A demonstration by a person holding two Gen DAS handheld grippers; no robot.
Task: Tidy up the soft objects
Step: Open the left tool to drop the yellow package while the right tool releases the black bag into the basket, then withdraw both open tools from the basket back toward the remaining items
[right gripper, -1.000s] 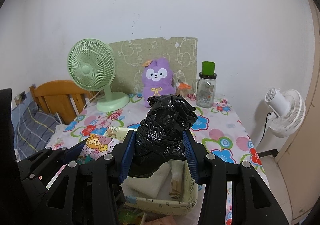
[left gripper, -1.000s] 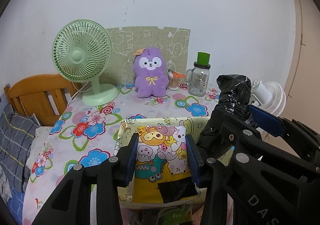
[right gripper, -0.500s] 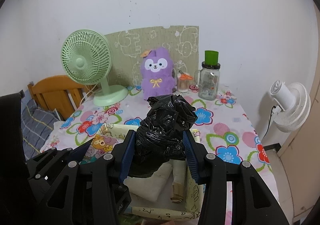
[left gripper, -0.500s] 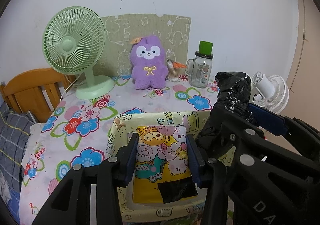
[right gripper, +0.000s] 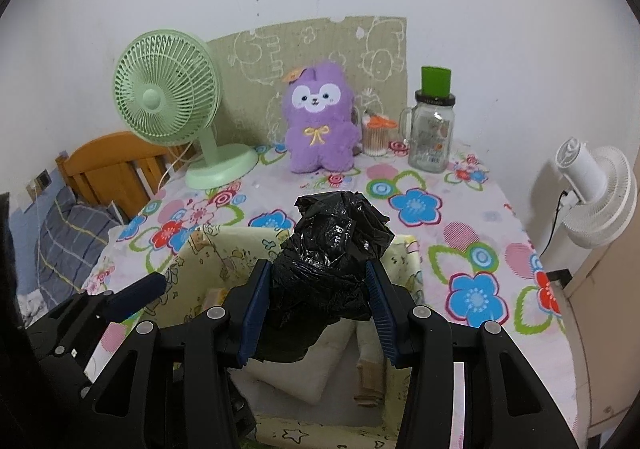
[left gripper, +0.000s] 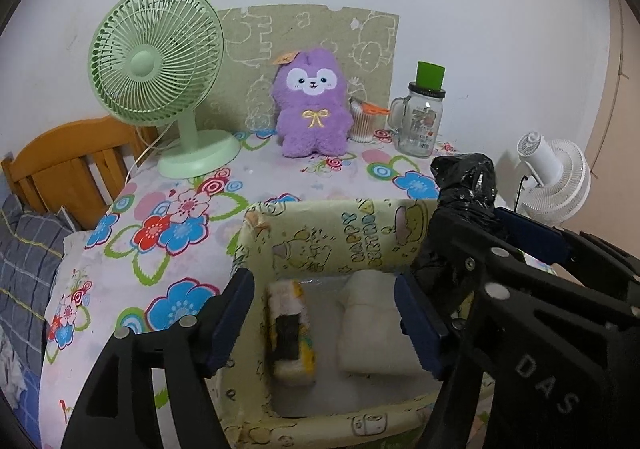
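Observation:
A yellow cartoon-print box [left gripper: 332, 237] stands on the flowered table. Over it, my left gripper [left gripper: 324, 301] has its jaws opening, with nothing pressed between the pads. Below them a yellow cartoon-print soft pack [left gripper: 290, 333] lies in the box beside a white folded pad [left gripper: 376, 329]. My right gripper [right gripper: 318, 289] is shut on a crumpled black plastic bag [right gripper: 328, 257] and holds it above the box's [right gripper: 224, 249] right half. The bag [left gripper: 466, 185] also shows at the right of the left wrist view.
At the back of the table stand a green desk fan [left gripper: 160, 89], a purple plush toy [left gripper: 310, 105], a cotton-swab pot [left gripper: 362, 125] and a glass jar with a green lid [left gripper: 422, 121]. A wooden chair [left gripper: 68, 165] is left, a white fan [left gripper: 554, 177] right.
The left jaws have spread and the cartoon-print pack has dropped from them into the box. Both grippers have sunk closer to the box. The right one still holds the black bag.

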